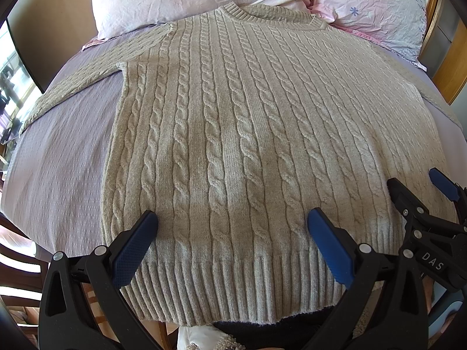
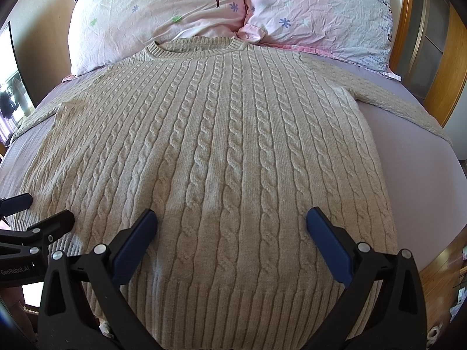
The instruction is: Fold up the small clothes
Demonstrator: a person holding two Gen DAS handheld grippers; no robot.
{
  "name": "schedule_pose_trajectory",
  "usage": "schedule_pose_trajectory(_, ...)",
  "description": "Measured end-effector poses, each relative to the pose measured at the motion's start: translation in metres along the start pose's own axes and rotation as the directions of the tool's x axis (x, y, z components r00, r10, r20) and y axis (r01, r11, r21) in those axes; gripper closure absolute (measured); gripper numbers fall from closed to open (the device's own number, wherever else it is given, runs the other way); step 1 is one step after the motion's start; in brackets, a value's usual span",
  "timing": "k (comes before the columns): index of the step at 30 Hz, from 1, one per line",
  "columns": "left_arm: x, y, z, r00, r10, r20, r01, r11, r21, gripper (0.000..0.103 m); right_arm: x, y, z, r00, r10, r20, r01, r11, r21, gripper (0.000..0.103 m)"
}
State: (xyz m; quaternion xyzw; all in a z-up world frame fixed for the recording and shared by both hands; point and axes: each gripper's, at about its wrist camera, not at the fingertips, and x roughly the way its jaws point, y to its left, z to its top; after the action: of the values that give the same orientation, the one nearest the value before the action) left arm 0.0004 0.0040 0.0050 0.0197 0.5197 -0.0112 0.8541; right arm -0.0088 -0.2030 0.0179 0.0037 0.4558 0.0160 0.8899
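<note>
A beige cable-knit sweater (image 1: 248, 134) lies flat and face up on the bed, collar far, ribbed hem near, sleeves spread to both sides. It also fills the right wrist view (image 2: 221, 157). My left gripper (image 1: 232, 221) is open and empty, hovering over the hem's left part. My right gripper (image 2: 232, 221) is open and empty over the hem's right part. The right gripper also shows at the right edge of the left wrist view (image 1: 414, 183); the left gripper shows at the left edge of the right wrist view (image 2: 43, 207).
The bed has a lilac sheet (image 1: 58, 157), also seen in the right wrist view (image 2: 423, 175). Two pink flowered pillows (image 2: 163, 14) (image 2: 321, 14) lie beyond the collar. A wooden headboard (image 2: 437, 81) stands at the right. The bed's near edge drops to the floor.
</note>
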Motion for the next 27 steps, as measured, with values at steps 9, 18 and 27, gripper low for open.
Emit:
schedule_pose_trajectory(9, -0.002, -0.001, -0.002, 1.000, 0.003, 0.005, -0.003, 1.000, 0.000, 0.001, -0.001, 0.007, 0.006, 0.999, 0.012, 0.030, -0.012, 1.000, -0.017, 0.002)
schedule_pose_trajectory(18, -0.007, -0.002, -0.005, 0.999, -0.008, 0.043, 0.007, 1.000, 0.025, 0.001, -0.020, -0.065, 0.030, 0.985, 0.060, 0.159, -0.067, 0.997, 0.039, 0.002)
schedule_pose_trajectory(27, -0.023, 0.076, 0.024, 0.877, -0.279, 0.391, 0.369, 0.912, -0.178, 0.001, 0.012, -0.387, 0.068, 0.981, -0.074, 0.179, -0.111, 0.542, 0.833, 0.051)
